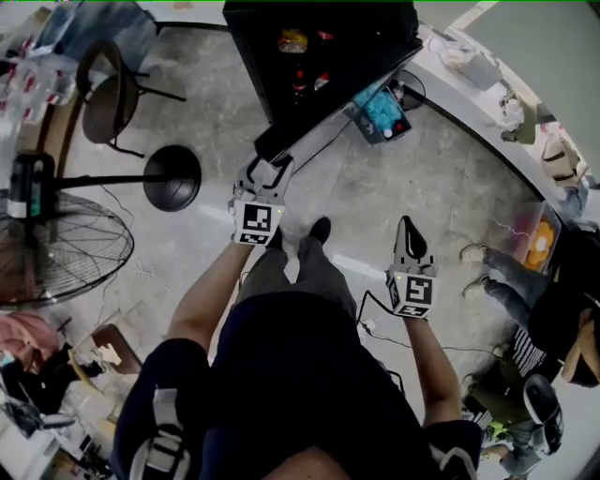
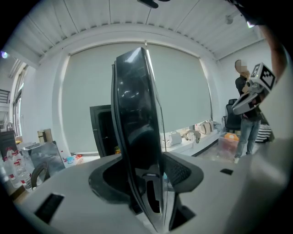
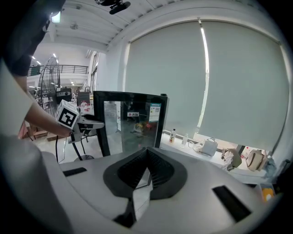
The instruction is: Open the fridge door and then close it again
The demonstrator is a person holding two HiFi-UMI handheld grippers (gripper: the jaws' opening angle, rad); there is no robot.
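Head view has you standing on the grey floor in front of the black fridge, its glass door standing open from the cabinet and slanting toward you. Your left hand-held gripper is at the door's free edge. In the left gripper view that edge stands upright between the jaws, which are spread to either side of it. The pad on the view's right sits just beside the glass, and whether it touches cannot be told. Your right hand-held gripper hangs over the floor, well apart from the door, its jaws pressed together on nothing. Right gripper view faces the door's glass pane, with the left hand-held gripper at its left edge. Shelved goods show inside the fridge. A standing fan is at your left and another person at your right.
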